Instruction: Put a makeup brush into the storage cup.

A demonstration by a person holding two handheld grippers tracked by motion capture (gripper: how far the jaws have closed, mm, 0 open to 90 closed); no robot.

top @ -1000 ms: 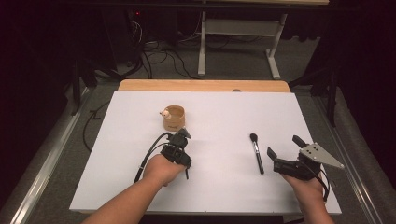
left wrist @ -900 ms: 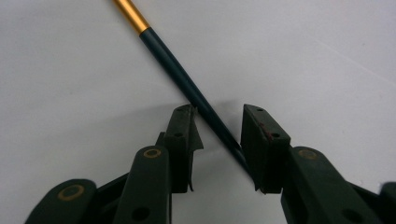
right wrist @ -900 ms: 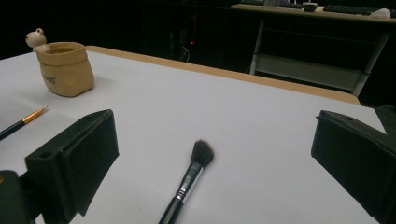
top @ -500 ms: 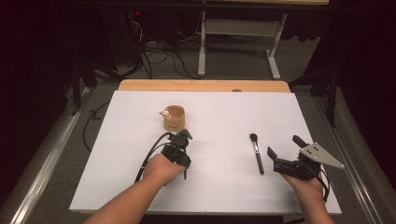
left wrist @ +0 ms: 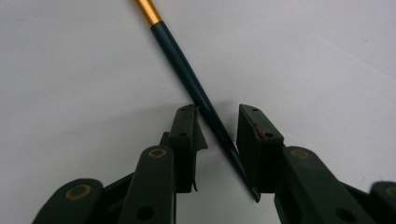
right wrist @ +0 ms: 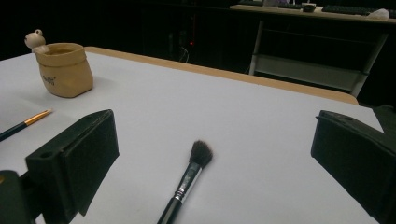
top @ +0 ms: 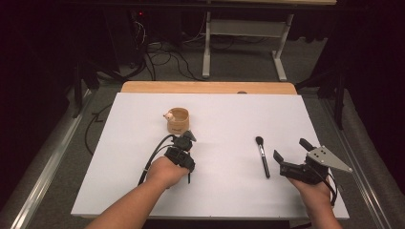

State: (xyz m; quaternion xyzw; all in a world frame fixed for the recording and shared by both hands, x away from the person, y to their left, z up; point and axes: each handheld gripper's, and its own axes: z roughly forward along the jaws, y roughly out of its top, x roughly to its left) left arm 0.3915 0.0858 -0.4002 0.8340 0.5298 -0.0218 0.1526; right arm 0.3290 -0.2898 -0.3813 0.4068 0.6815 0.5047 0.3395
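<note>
A thin paintbrush (left wrist: 187, 74) with a dark teal handle and a gold ferrule lies on the white table. My left gripper (left wrist: 217, 114) points down over it. The handle runs slantwise through the gap between the two jaws, close to both, and the jaws stand a little apart. In the high view the left gripper (top: 187, 139) sits just in front of a tan cup (top: 177, 121). My right gripper (top: 291, 150) hovers wide open at the right with nothing in it, just right of a black makeup brush (top: 261, 157) lying flat. The right gripper view shows the makeup brush (right wrist: 187, 182) and the paintbrush tip (right wrist: 28, 121).
The tan cup (right wrist: 65, 70) has a small animal figure (right wrist: 35, 39) on its rim. The white table (top: 229, 114) has a wooden strip (top: 205, 87) along its far edge. Cables and desk legs stand on the floor beyond.
</note>
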